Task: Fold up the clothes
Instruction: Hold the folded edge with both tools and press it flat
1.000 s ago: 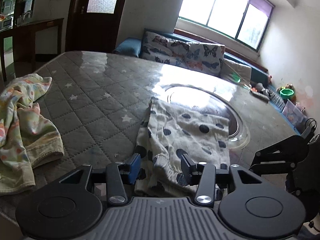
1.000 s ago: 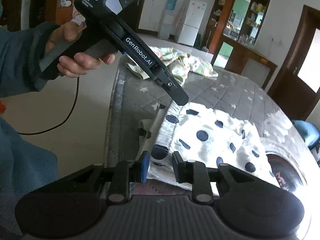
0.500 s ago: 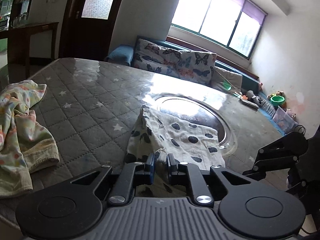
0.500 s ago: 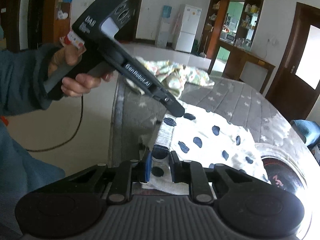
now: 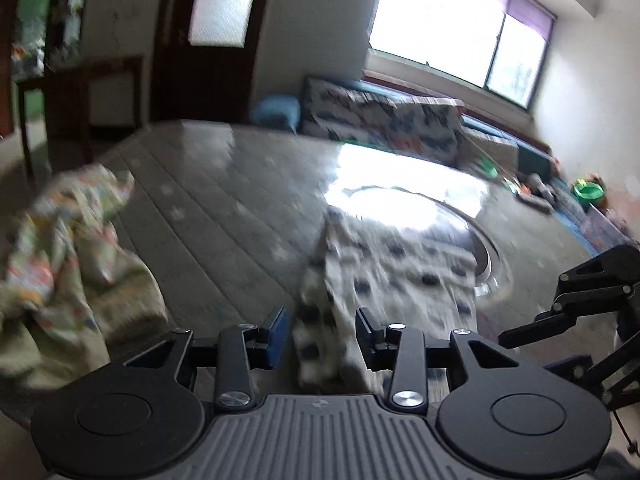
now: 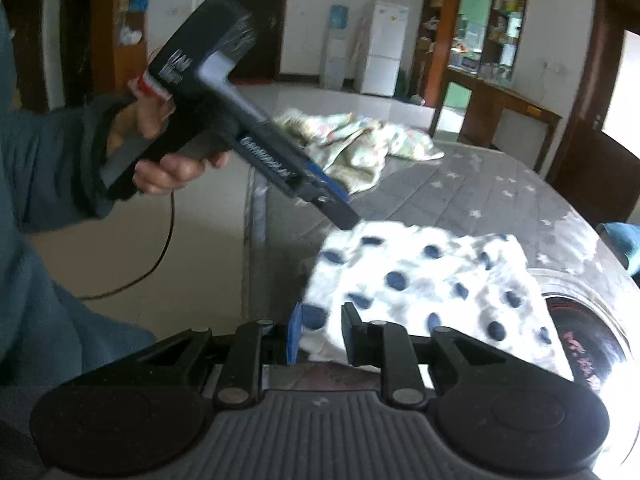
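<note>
A white garment with dark blue dots (image 5: 384,276) lies folded on the grey quilted table cover (image 5: 224,208); it also shows in the right wrist view (image 6: 424,280). My left gripper (image 5: 322,334) is open, its jaws apart over the garment's near edge, holding nothing. My right gripper (image 6: 320,334) is open too, jaws on either side of the garment's near corner without pinching it. The left gripper's body (image 6: 248,152) hovers above the garment's left edge in the right wrist view. Both views are blurred by motion.
A crumpled floral garment (image 5: 68,256) lies at the table's left, seen also in the right wrist view (image 6: 352,148). A round glass turntable (image 5: 440,224) sits mid-table. A sofa (image 5: 380,120) stands behind. The table's edge (image 6: 252,232) drops to the floor.
Both grippers were shut on the dotted garment's edge half a second ago and have now opened and let it go. The garment has dropped flat. The left gripper has lifted.
</note>
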A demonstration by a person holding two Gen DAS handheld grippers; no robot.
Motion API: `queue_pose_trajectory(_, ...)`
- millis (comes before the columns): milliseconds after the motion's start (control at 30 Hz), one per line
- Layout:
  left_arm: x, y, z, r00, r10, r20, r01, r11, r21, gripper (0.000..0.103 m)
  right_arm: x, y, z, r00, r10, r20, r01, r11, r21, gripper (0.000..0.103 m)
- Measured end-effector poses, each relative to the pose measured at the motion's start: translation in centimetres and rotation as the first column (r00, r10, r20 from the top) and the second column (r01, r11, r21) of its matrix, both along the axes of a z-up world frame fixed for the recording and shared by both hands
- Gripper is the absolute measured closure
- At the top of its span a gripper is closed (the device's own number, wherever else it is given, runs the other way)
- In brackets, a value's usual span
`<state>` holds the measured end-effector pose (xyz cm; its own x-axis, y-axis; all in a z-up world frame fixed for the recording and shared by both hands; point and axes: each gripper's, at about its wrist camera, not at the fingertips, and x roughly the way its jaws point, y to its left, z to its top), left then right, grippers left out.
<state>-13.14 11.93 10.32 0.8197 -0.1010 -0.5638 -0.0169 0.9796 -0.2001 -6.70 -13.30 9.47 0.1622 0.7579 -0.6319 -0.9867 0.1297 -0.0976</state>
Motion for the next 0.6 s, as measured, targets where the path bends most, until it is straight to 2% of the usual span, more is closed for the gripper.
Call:
queue_pose_trajectory(100,0.9,-1.6,0.2,0.997,-0.072,0.030,0.072,0.997,-0.019,0.062,1.7,-0.6,1.0,0.998,-0.063,-0.016,0.064,0.997,0.034,0.077)
queue_pose_trajectory(233,2.9,-4.0,-2.1,0.988,-0.148,-0.047,0.149,0.989,0.001,0.062,5.1,-0.2,1.0,0.980,-0.197,-0.034,0.199,0.979,0.038,0.077)
queue_pose_trajectory(333,3.6,-4.6,-3.6,0.981,-0.168,-0.098,0.168,0.986,-0.011,0.062,8.0,0.5,-0.2,0.956,-0.290,-0.035,0.291,0.956,0.024,0.077)
queue_pose_trajectory(600,3.6,-4.4,-4.5,0.980,-0.165,-0.114,0.164,0.986,-0.015,0.062,14.6,1.0,-4.8,0.890,-0.450,-0.074,0.448,0.893,-0.042,0.076)
